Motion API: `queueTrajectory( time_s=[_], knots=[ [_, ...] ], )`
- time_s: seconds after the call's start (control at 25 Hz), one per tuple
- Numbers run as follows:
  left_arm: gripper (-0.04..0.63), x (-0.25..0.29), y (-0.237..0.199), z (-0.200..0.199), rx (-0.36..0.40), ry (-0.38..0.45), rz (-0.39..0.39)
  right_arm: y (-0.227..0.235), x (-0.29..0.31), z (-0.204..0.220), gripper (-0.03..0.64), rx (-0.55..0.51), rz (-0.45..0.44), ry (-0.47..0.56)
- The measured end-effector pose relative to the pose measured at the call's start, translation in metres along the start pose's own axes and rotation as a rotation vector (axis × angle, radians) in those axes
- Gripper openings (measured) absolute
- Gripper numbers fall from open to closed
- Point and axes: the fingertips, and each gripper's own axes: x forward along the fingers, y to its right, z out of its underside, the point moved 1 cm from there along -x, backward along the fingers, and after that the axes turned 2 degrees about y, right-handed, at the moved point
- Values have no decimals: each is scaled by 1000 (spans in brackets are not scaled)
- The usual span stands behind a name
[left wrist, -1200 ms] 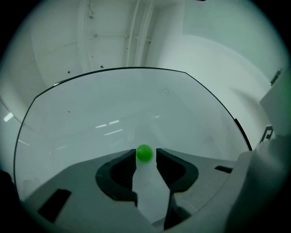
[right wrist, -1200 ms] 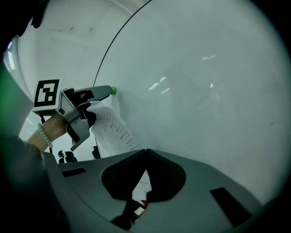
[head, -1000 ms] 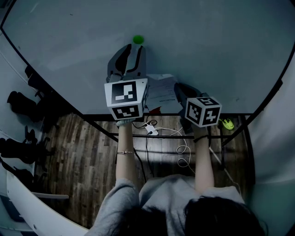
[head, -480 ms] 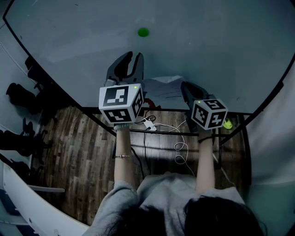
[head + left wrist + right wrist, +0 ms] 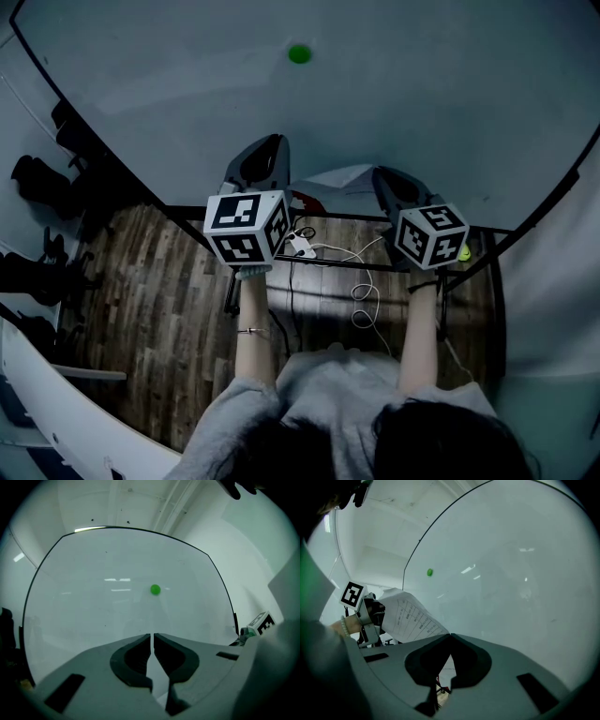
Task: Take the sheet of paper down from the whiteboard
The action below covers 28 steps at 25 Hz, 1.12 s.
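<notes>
A green magnet (image 5: pixel 299 53) (image 5: pixel 155 589) (image 5: pixel 429 573) sticks to the whiteboard (image 5: pixel 422 84) above both grippers. The printed sheet of paper (image 5: pixel 339 178) (image 5: pixel 410 613) curls off the board's lower part. My right gripper (image 5: pixel 380 174) (image 5: pixel 450 635) is shut on its right corner. My left gripper (image 5: pixel 274 141) (image 5: pixel 153 635) points at the board below the magnet, left of the sheet. Its jaws are closing to a thin slit, and I see nothing between them. In the right gripper view the sheet's far end overlaps the left gripper (image 5: pixel 372 613).
The board's black lower frame (image 5: pixel 328 218) runs under the grippers. Below it, cables and a white power strip (image 5: pixel 302 247) lie on the wood floor. Dark chairs (image 5: pixel 37 187) stand at the left. A yellow-green object (image 5: pixel 462 251) sits at the lower right.
My left gripper has dropped from the green magnet and narrowed its jaws from wide to a slit. The magnet stays on the board. The sheet now bulges off the board.
</notes>
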Motion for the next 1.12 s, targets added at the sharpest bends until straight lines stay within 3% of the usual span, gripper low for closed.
queueTrajectory(
  time_s=[0.6,1.12],
  knots=[
    [6,-24,12,57,-134,-118,23,-11,-11,-4,0,-61,-49,11],
    [6,-28,14,71,-151,-140,18,-15,-13,-13,1,-109,-61,49]
  ],
)
